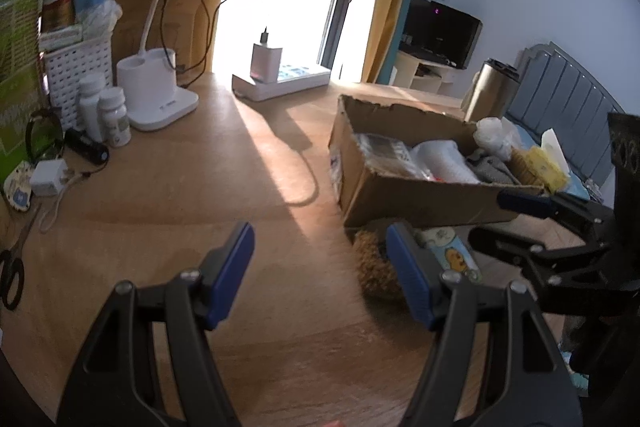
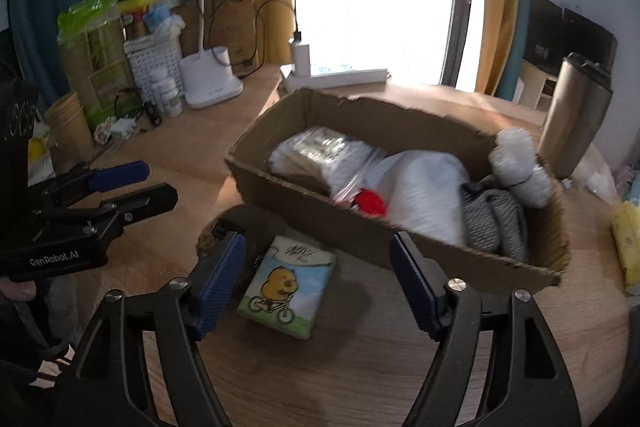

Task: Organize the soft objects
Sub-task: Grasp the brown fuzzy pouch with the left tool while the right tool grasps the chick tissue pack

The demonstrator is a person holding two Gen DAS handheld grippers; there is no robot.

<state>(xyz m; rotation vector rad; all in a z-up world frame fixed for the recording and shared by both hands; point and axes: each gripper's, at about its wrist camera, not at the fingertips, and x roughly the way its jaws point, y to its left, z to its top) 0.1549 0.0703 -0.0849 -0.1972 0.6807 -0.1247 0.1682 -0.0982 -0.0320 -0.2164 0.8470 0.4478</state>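
Observation:
A cardboard box (image 2: 304,205) (image 1: 404,195) on the wooden table holds plastic bags, a white bag (image 2: 424,195), a grey knit cloth (image 2: 494,219), a red item (image 2: 370,203) and a white fluffy piece (image 2: 516,163). In front of the box lie a tissue pack with a yellow chick (image 2: 286,285) (image 1: 450,253) and a brown scrubby pad (image 1: 374,265) (image 2: 208,237). My right gripper (image 2: 316,283) is open and empty just above the tissue pack. My left gripper (image 1: 320,275) is open and empty, left of the pad.
A white desk lamp (image 1: 158,103), pill bottles (image 1: 106,113), a white basket (image 1: 78,67), chargers, scissors (image 1: 12,275) and a power strip (image 1: 280,83) crowd the left and back. A steel tumbler (image 2: 576,115) stands right of the box. A yellow pack (image 2: 628,239) lies at the right.

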